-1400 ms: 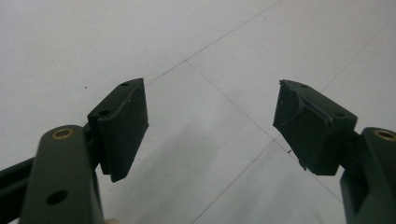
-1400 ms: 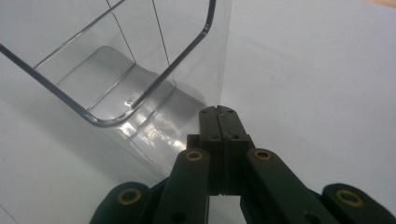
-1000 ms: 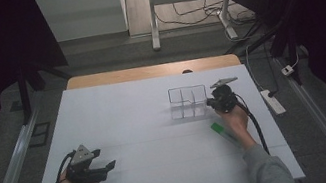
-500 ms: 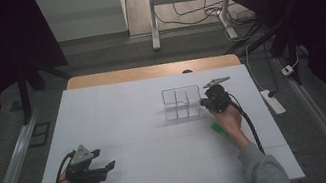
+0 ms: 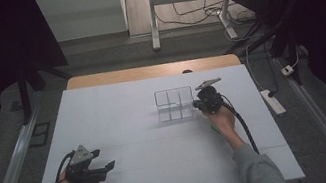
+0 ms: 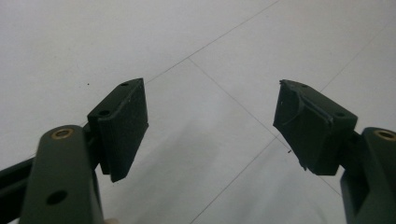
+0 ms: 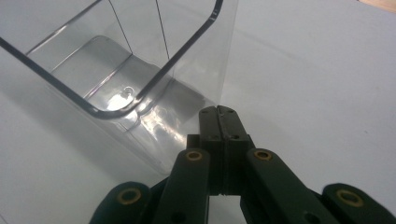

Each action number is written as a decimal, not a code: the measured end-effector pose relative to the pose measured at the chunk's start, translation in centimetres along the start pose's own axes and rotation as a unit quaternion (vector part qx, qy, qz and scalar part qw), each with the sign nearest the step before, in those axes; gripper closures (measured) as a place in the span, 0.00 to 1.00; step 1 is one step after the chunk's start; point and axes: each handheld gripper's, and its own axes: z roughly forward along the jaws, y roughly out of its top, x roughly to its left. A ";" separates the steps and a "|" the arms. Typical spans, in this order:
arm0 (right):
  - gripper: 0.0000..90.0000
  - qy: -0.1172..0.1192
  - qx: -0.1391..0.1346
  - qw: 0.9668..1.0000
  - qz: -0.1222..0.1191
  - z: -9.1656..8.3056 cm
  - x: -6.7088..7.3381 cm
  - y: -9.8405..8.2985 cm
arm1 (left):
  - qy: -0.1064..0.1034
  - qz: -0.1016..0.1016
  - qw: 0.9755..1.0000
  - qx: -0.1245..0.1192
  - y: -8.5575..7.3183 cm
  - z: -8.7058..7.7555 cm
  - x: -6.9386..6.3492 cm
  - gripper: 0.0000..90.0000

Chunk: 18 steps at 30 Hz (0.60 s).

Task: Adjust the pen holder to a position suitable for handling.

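Note:
A clear plastic container (image 5: 173, 104) with inner dividers stands on the white table (image 5: 164, 167), right of the middle. My right gripper (image 5: 196, 104) is at the container's right side, its jaws shut with nothing between them. In the right gripper view the shut tips (image 7: 219, 113) rest against the lower corner of the container (image 7: 187, 70). My left gripper (image 5: 109, 166) lies low at the near left of the table, held in a hand. Its jaws stand open (image 6: 210, 121) over bare table.
A wooden strip (image 5: 147, 71) runs along the table's far edge. A power strip (image 5: 273, 101) lies on the floor to the right, and metal rails (image 5: 12, 169) run on both sides. A small green thing (image 5: 214, 130) peeks out by the right hand.
My right gripper has moved to the left, and the clear container has slid left with it. The left gripper has stayed where it was.

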 end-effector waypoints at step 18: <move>0.99 0.024 0.012 0.999 -0.031 1.4 3.1 1.2 | 0.000 0.001 1.000 0.002 0.0 0.1 0.1 0.29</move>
